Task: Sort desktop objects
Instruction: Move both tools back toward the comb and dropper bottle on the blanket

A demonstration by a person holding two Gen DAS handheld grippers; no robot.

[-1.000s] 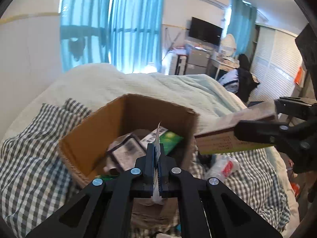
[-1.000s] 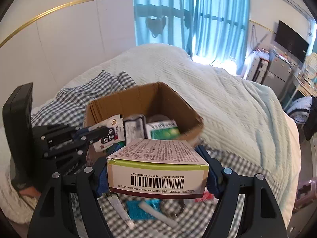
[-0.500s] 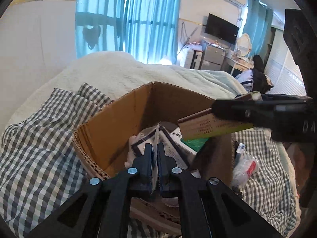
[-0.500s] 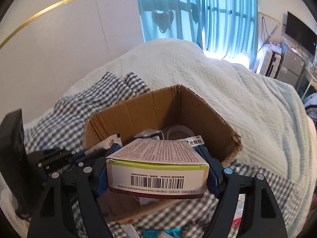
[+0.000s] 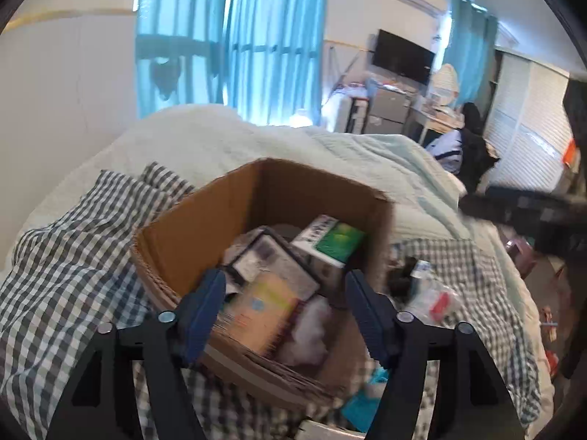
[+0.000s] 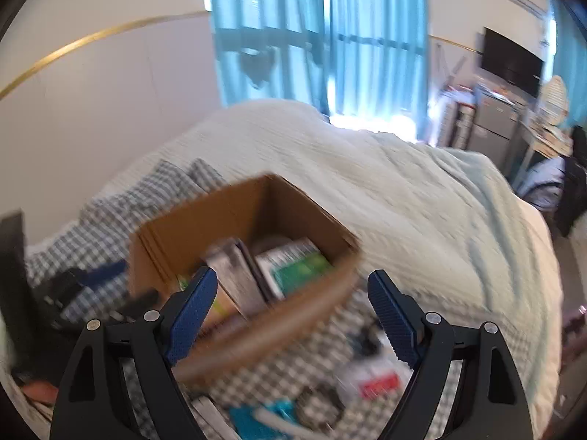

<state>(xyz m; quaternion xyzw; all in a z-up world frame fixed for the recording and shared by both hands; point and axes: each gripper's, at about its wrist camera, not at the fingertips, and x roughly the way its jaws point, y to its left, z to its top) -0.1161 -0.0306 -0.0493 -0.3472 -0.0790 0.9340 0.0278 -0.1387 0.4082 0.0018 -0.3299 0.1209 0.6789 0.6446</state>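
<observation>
An open cardboard box sits on checked cloth on a bed. Inside lie a beige carton with a green stripe, a dark-framed sachet and a green-and-white box. My left gripper hangs over the box's near edge, its jaws opening with nothing between the pads. My right gripper is also over the near side of the cardboard box, jaws opening and empty; the view is blurred. In the left wrist view the right gripper shows as a dark shape at the right edge.
Loose items lie on the checked cloth in front of the box: a red-labelled packet and a teal item. A pale quilt covers the bed behind. Blue curtains and room furniture stand beyond.
The left jaws opened and let go of the thin sachet over the box. The right jaws released the beige carton, which now lies in the box, and the right gripper drew away to the right.
</observation>
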